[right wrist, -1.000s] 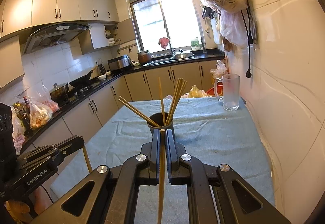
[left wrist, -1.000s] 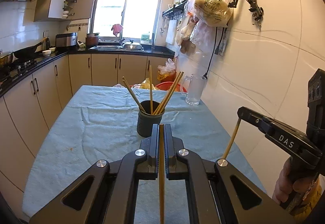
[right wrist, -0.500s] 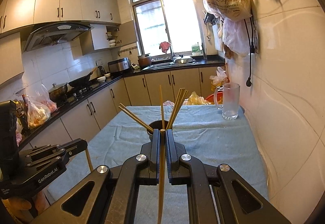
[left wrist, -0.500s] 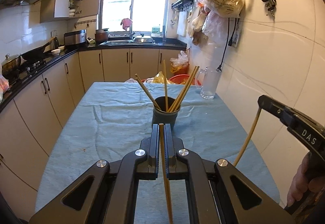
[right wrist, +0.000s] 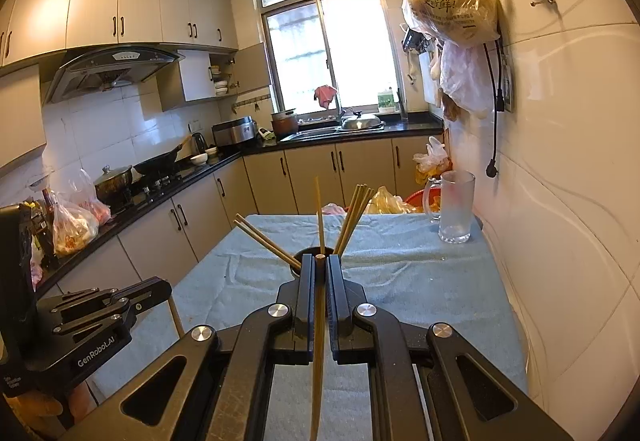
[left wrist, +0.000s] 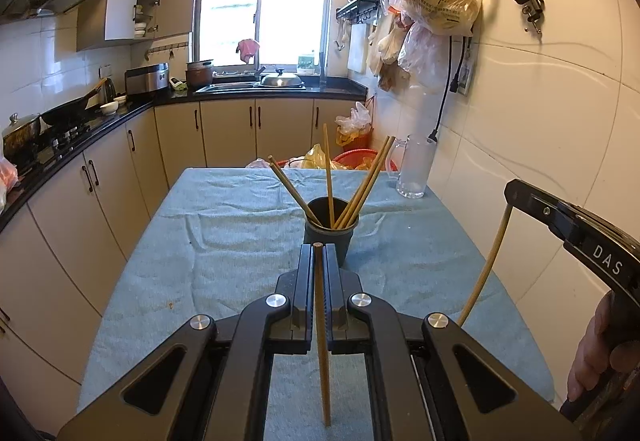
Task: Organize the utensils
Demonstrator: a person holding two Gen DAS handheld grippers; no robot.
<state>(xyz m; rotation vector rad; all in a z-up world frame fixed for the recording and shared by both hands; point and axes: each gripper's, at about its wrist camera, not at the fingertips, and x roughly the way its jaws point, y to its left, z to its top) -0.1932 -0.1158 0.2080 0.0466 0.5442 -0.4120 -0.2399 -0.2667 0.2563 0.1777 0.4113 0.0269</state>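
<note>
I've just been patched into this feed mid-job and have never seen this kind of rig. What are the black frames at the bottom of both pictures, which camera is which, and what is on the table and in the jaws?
There is no robot arm. A person holds a two-finger gripper in each hand, and each gripper has a wide-angle camera looking forward along its fingers, so the black frame low in each picture is that gripper's own body.

The left wrist view shows the left gripper shut on one chopstick. At its right edge you see the right gripper from the side.

The right wrist view shows the right gripper shut on a second chopstick, with the left gripper at the lower left.

On the table's blue cloth stands a dark cup already holding several chopsticks. A glass mug stands near the wall.
</note>
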